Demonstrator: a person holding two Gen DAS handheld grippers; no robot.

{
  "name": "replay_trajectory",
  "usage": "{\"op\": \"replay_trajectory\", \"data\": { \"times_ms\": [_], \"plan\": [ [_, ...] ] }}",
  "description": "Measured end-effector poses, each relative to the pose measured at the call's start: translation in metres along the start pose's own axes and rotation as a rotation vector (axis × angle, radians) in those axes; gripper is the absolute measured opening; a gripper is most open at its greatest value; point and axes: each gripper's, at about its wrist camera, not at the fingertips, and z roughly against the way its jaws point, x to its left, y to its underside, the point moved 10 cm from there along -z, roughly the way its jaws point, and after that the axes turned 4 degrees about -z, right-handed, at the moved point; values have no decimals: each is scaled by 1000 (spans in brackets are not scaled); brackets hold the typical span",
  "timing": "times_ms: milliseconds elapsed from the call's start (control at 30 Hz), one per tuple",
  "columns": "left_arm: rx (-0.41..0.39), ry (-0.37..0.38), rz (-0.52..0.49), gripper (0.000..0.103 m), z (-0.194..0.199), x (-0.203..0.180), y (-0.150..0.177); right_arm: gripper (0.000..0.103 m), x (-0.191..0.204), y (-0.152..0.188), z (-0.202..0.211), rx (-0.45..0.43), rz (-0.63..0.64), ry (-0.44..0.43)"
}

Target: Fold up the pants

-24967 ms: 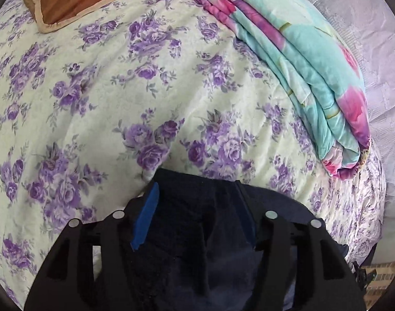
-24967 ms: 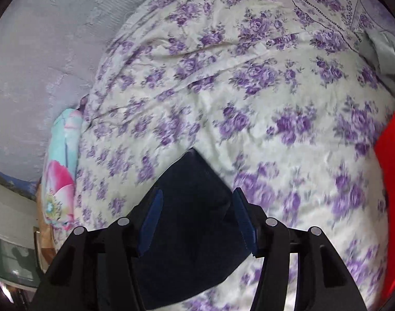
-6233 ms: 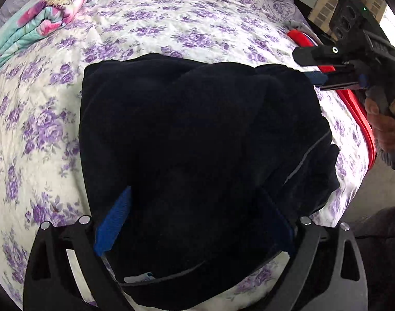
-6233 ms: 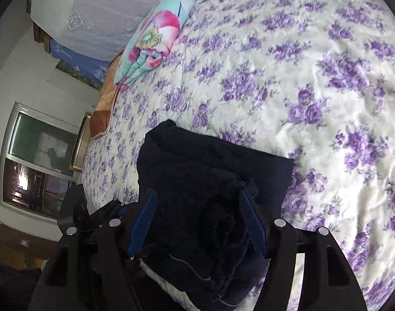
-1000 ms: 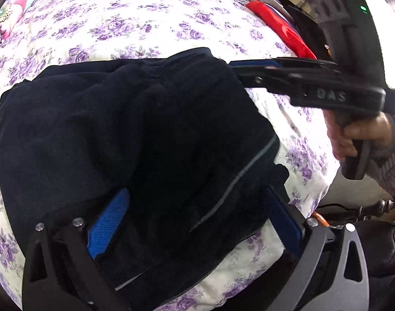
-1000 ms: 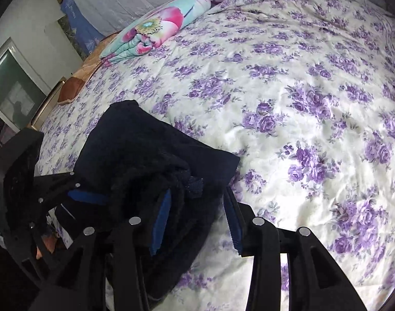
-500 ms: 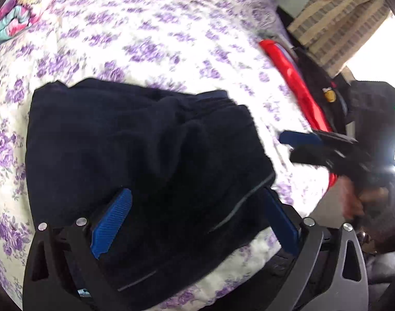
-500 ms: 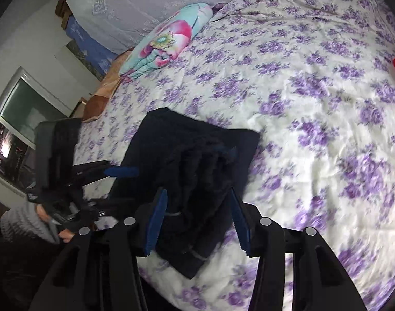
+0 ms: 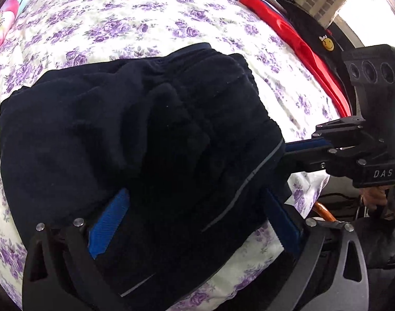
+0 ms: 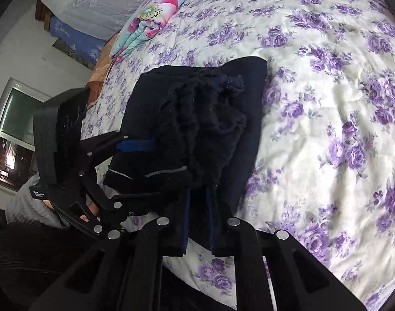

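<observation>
Dark navy pants point(image 9: 145, 129) lie folded into a thick bundle near the bed's edge, a grey stripe along the near side. My left gripper point(image 9: 194, 223) stands wide open over them, its blue pads on either side of the bundle without pressing. In the right wrist view the pants point(image 10: 202, 119) reach down between the narrow fingers of my right gripper point(image 10: 198, 223), whose jaws are closing on the near edge of the fabric. The left view shows that right gripper point(image 9: 288, 153) pinching the bundle's right edge. The left gripper point(image 10: 153, 169) straddles the bundle's left side.
The bed carries a cream sheet with purple flowers point(image 10: 327, 103). A folded teal floral quilt point(image 10: 150, 13) and a brown pillow point(image 10: 99, 72) lie at the far end. A red cloth point(image 9: 295, 44) and a black bag point(image 9: 327, 44) sit along the right edge. A window point(image 10: 13, 134) is at left.
My right gripper came back in from the right to the bundle's edge, rolled, and its jaws narrowed onto the fabric. The left gripper stayed wide over the pants and shifted slightly.
</observation>
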Motion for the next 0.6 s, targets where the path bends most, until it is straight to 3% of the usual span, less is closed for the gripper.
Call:
{"op": "replay_trajectory", "data": {
  "times_ms": [67,167,233,333,400,467,500,533,600],
  "plan": [
    [-48,5,15,98,14,2,-3,17,6,-6,15,-50,5,-2],
    [-167,54,103,98,56,23,-2,41,13,-23,41,-149,-30,-37],
    [-195,40,181,98,70,47,8,44,18,-38,42,-179,-35,-49],
    [-183,19,320,98,70,88,34,43,23,-41,16,-127,-10,-24],
    [-161,38,418,97,61,110,55,42,8,-30,-16,-28,-6,59],
    [-182,61,453,97,62,115,64,42,4,-29,-17,-39,-20,41],
    [-194,59,457,97,66,115,66,47,6,-30,-10,-43,-19,41],
    [-206,62,460,97,70,115,68,63,7,-34,0,-61,-18,53],
    [-237,95,482,98,76,118,71,82,11,-46,26,-144,-18,32]
  ]
}}
